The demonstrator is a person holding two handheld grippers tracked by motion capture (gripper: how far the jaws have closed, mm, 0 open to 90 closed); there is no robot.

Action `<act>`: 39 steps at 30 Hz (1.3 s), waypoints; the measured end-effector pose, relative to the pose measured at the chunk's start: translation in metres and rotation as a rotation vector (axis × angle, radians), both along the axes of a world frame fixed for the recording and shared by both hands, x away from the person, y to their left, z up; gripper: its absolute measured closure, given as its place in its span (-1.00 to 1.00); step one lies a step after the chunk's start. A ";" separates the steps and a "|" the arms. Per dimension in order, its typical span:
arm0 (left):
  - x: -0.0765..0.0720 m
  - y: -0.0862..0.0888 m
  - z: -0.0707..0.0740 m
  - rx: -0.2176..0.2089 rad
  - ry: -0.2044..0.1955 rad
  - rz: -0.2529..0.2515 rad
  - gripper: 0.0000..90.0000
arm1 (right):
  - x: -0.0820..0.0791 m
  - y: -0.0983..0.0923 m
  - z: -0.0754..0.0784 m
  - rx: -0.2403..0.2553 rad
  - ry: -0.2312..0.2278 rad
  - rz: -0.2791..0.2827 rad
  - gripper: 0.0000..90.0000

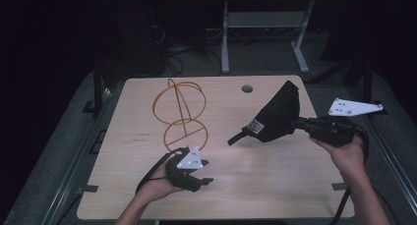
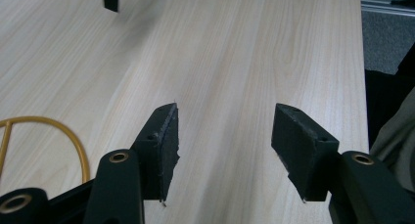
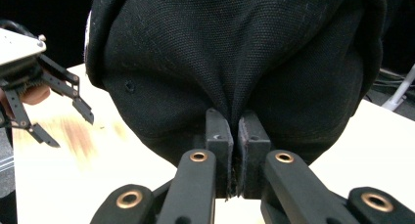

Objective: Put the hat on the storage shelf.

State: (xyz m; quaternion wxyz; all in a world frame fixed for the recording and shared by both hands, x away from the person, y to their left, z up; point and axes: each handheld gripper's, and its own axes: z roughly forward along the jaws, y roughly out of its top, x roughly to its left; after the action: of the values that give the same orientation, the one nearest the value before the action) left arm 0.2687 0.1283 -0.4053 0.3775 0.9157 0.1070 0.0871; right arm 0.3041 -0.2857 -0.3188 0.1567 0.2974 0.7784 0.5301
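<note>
Right tongs (image 3: 234, 150) pinch black canvas cap (image 3: 235, 57); left tongs (image 2: 225, 141) spread above woodgrain table (image 2: 244, 48).

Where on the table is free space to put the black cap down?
Bare wood lies between the left gripper and the right gripper, below the lifted black cap, up to the near edge of the table. The wire stand crowds the left centre.

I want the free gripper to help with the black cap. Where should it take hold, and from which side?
Probably the loose strap end hanging off the black cap, approached from the left: it sticks out clear above the table, toward the open left hand-held gripper.
</note>
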 end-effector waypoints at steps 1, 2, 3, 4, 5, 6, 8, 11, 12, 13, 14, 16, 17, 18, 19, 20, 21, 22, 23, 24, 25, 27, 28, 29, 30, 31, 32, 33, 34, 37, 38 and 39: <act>0.000 0.002 -0.001 -0.005 0.005 0.003 -0.04 | 0.001 0.001 0.002 0.000 -0.002 0.001 0.91; 0.000 0.003 -0.002 -0.009 0.009 0.004 -0.04 | 0.002 0.003 0.005 -0.003 -0.004 0.005 0.91; 0.000 0.004 -0.002 -0.014 0.011 0.009 -0.05 | 0.004 0.005 0.007 -0.007 -0.010 0.008 0.91; 0.000 0.004 -0.002 -0.014 0.011 0.009 -0.05 | 0.005 0.007 0.010 -0.007 -0.013 0.010 0.91; 0.000 0.006 -0.003 -0.010 0.012 0.009 -0.05 | 0.005 0.007 0.010 -0.007 -0.013 0.010 0.91; 0.000 0.007 -0.004 -0.018 0.013 0.020 -0.05 | 0.007 0.009 0.013 -0.013 -0.019 0.015 0.91; 0.001 0.008 -0.004 -0.012 0.013 0.027 -0.07 | 0.009 0.013 0.018 -0.016 -0.023 0.021 0.91; 0.001 0.010 -0.007 -0.018 0.013 0.038 -0.08 | 0.015 0.023 0.029 -0.037 -0.038 0.040 0.91; 0.001 0.010 -0.007 -0.018 0.013 0.038 -0.08 | 0.015 0.023 0.029 -0.037 -0.038 0.040 0.91; 0.001 0.011 -0.007 -0.013 0.015 0.038 -0.08 | 0.018 0.027 0.034 -0.039 -0.044 0.050 0.91; 0.001 0.011 -0.007 -0.006 0.014 0.035 -0.08 | 0.019 0.030 0.036 -0.040 -0.048 0.054 0.91; 0.001 0.011 -0.007 -0.008 0.014 0.035 -0.09 | 0.021 0.034 0.041 -0.040 -0.052 0.062 0.91; 0.001 0.011 -0.007 -0.010 0.014 0.034 -0.09 | 0.023 0.036 0.043 -0.042 -0.054 0.068 0.91; 0.001 0.011 -0.007 -0.011 0.013 0.035 -0.09 | 0.024 0.039 0.046 -0.045 -0.055 0.074 0.91; 0.001 0.011 -0.007 -0.011 0.013 0.035 -0.09 | 0.025 0.041 0.048 -0.047 -0.058 0.080 0.91; 0.001 0.011 -0.007 -0.011 0.013 0.034 -0.09 | 0.026 0.043 0.050 -0.051 -0.058 0.085 0.91; 0.001 0.011 -0.007 -0.010 0.012 0.034 -0.09 | 0.027 0.046 0.052 -0.053 -0.059 0.089 0.91; 0.002 0.011 -0.007 -0.009 0.012 0.034 -0.10 | 0.028 0.048 0.054 -0.055 -0.062 0.096 0.91; 0.002 0.011 -0.007 -0.007 0.011 0.033 -0.10 | 0.029 0.051 0.056 -0.059 -0.063 0.102 0.91; 0.002 0.011 -0.008 -0.019 0.016 0.041 -0.10 | 0.030 0.053 0.059 -0.061 -0.065 0.107 0.91; 0.002 0.011 -0.007 -0.015 0.013 0.039 -0.10 | 0.032 0.056 0.061 -0.064 -0.065 0.113 0.91; 0.004 0.012 -0.006 -0.018 0.012 0.036 -0.10 | 0.034 0.060 0.065 -0.070 -0.068 0.123 0.91; 0.004 0.012 -0.006 -0.022 0.013 0.036 -0.10 | 0.036 0.063 0.068 -0.071 -0.070 0.129 0.91; 0.004 0.012 -0.006 -0.022 0.013 0.036 -0.09 | 0.037 0.066 0.070 -0.073 -0.070 0.135 0.91; 0.004 0.012 -0.005 -0.033 0.015 0.040 -0.09 | 0.039 0.070 0.071 -0.074 -0.072 0.140 0.91; 0.004 0.012 -0.005 -0.033 0.015 0.040 -0.09 | 0.039 0.070 0.071 -0.074 -0.072 0.140 0.91; 0.004 0.012 -0.005 -0.035 0.021 0.040 -0.09 | 0.041 0.073 0.073 -0.075 -0.073 0.148 0.91; 0.004 0.011 -0.005 -0.033 0.019 0.037 -0.09 | 0.043 0.076 0.075 -0.077 -0.076 0.155 0.91; 0.004 0.011 -0.005 -0.033 0.019 0.035 -0.09 | 0.047 0.084 0.079 -0.077 -0.073 0.171 0.91; 0.002 0.010 -0.005 -0.032 0.019 0.030 -0.09 | 0.053 0.098 0.083 -0.093 -0.070 0.202 0.91; 0.002 0.011 -0.004 -0.030 0.019 0.028 -0.09 | 0.055 0.103 0.084 -0.100 -0.069 0.211 0.91; 0.002 0.011 -0.004 -0.030 0.019 0.028 -0.09 | 0.056 0.108 0.086 -0.110 -0.069 0.225 0.91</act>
State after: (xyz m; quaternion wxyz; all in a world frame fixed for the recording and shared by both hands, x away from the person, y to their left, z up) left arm 0.2711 0.1388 -0.4096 0.3888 0.9092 0.1248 0.0819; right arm 0.3605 -0.1775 -0.2330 0.1387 0.1807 0.8291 0.5107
